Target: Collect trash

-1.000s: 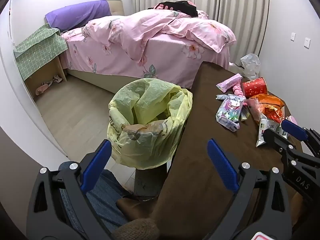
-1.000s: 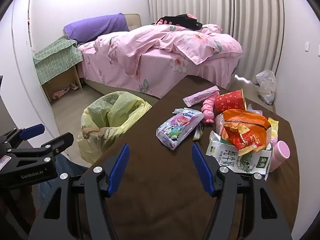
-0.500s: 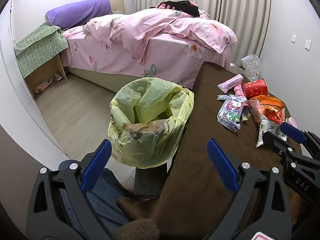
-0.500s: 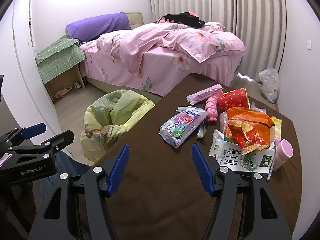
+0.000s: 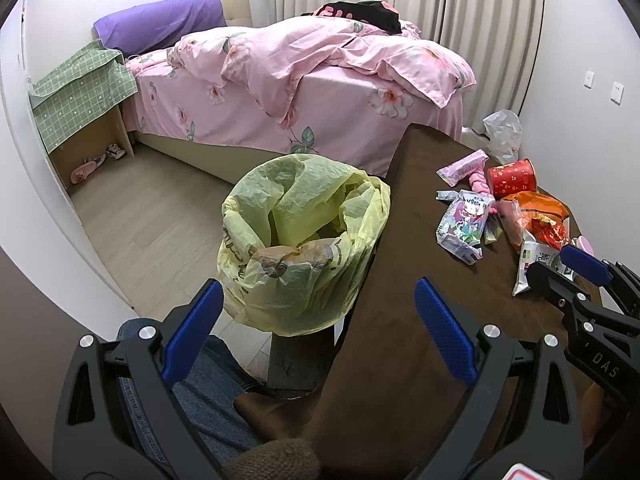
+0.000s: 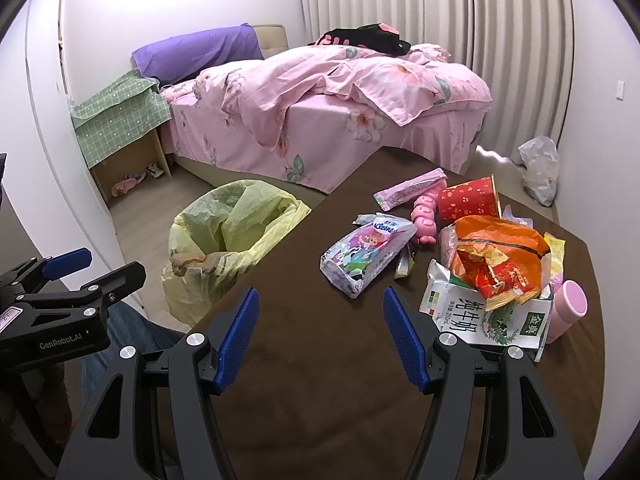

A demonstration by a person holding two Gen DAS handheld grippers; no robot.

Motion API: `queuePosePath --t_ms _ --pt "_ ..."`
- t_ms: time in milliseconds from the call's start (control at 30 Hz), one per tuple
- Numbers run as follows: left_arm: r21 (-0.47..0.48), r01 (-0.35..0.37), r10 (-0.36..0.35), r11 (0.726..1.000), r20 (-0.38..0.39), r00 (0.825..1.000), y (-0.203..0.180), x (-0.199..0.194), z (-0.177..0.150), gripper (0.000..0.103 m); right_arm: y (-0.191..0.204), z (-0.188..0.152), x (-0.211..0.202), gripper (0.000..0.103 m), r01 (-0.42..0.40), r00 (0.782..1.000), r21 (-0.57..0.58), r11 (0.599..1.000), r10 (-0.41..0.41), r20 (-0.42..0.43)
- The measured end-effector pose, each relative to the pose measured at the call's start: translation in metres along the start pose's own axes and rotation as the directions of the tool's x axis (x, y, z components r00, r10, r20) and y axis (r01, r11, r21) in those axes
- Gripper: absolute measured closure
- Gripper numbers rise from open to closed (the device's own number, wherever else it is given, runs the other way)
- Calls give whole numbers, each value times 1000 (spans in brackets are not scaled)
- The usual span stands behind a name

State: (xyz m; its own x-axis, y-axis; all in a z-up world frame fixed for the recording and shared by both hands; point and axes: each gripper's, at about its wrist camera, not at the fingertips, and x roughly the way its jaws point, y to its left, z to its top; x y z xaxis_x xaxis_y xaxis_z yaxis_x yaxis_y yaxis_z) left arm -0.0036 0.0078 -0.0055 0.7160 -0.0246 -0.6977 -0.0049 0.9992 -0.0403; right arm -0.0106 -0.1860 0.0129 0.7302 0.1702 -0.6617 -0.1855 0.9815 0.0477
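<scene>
Status: collection appears barely begun. The litter is heaped on the right part of the brown table (image 6: 304, 360), and neither tool carries anything. The left gripper (image 5: 316, 324) has its jaws spread wide and empty; it sits at the near left edge of the table, just short of the bin. The right gripper (image 6: 320, 336) also has its jaws spread and empty, over bare tabletop near the heap.

Items left on the table, nearest first:
- a flattened milk carton (image 6: 476, 316), partly under an orange snack bag (image 6: 500, 248)
- a tissue pack (image 6: 368, 252) to the left of the heap, lying apart from the carton
- a red paper cup (image 6: 468, 200) on its side, farther back
- a pink wrapper (image 6: 412, 188) at the far edge of the heap
- a pink cup (image 6: 568, 312) on its side at the right

Whether the pink cup counts as trash cannot be told.

Destination: the bin (image 5: 304, 248), lined with a yellow bag, stands on the floor against the left edge of the table. Some brownish matter lies inside it; its nature is unclear.

Surface: dark brown, matt, cloth-like, flat. Judged to give fair grip under thin wrappers.

Room: a bedroom with a bed (image 6: 328, 104) under pink floral covers at the far side, a wooden floor, pleated curtains (image 6: 440, 4) behind.
</scene>
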Motion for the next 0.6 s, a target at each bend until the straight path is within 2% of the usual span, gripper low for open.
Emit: queuePosePath --t_ms 600 --pt "-9 -3 3 1000 2 1000 5 -4 3 11 0 -1 1 42 -5 1000 -1 1000 5 -4"
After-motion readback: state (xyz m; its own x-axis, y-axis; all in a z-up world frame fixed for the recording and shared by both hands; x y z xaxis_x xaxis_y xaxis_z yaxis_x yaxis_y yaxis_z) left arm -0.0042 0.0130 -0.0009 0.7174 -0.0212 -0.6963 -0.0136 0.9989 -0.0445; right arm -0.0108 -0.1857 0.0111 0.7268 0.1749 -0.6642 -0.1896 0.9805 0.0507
